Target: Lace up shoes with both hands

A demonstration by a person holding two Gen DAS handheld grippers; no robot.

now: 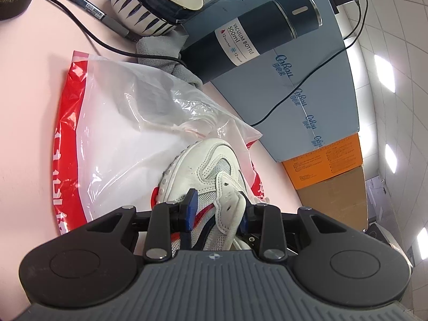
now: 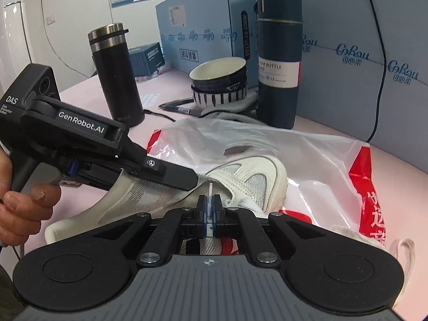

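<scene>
A white sneaker lies on a red-and-clear plastic bag on the pink table. My left gripper straddles the sneaker's eyelet flap, its blue pads pressed against both sides. From the right wrist view, the left gripper reaches in from the left, held by a hand, with its fingers on the sneaker. My right gripper is shut on the white lace tip, which sticks up just above the eyelets. A loose loop of lace lies at the right.
Behind the bag stand a dark vacuum bottle, stacked striped bowls, a black flask, pens and a black cable. Blue cartons wall off the back and right. A grey cloth lies under the bottle.
</scene>
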